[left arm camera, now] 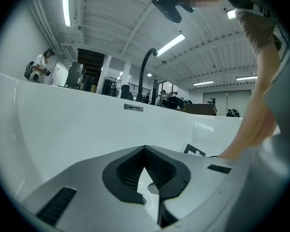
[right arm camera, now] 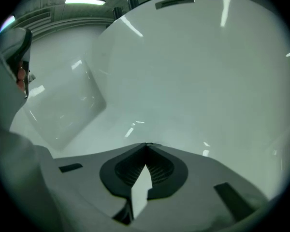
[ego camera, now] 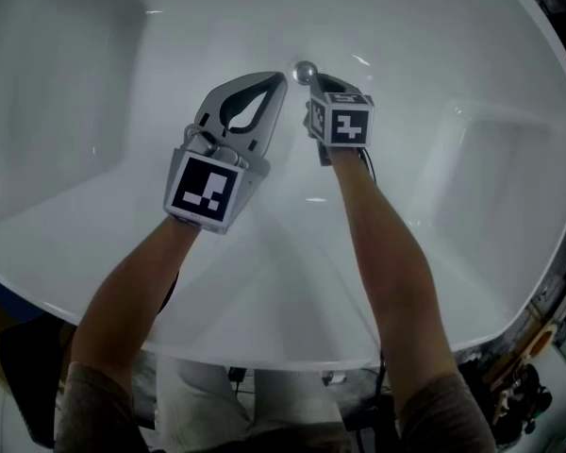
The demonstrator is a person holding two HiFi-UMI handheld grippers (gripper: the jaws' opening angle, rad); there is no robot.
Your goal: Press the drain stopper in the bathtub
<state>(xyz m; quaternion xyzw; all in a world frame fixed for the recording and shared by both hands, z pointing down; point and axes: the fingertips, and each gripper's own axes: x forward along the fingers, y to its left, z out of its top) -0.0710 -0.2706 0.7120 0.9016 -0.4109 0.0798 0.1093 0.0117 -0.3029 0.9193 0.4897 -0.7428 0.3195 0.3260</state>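
Both tongs are pressed together with nothing between them: the left tongs [ego camera: 279, 81] meet at their tips in the left gripper view, and the right tongs [ego camera: 314, 79] do the same in the right gripper view, with only white enamel showing through the gap behind each pair of tips. Closed like this, each makes a blunt point, which I judge better suited to pushing than to gripping. The drain stopper [ego camera: 305, 70], a small round chrome knob, sits on the floor of the bathtub [ego camera: 94, 83] at its far end, right between the two sets of tips. The right tongs are just beside it or touching it; the head view cannot settle which. The left tongs lie close on its other side, pointing towards it. Both forearms reach well down into the tub, which puts the tips at the level of the knob. I cannot tell whether the stopper is already pressed down. By count there is one stopper, one tub, two tongs and one marker cube [ego camera: 347, 121] on each of them. One overflow slot [left arm camera: 134, 108] shows in the tub's far wall.
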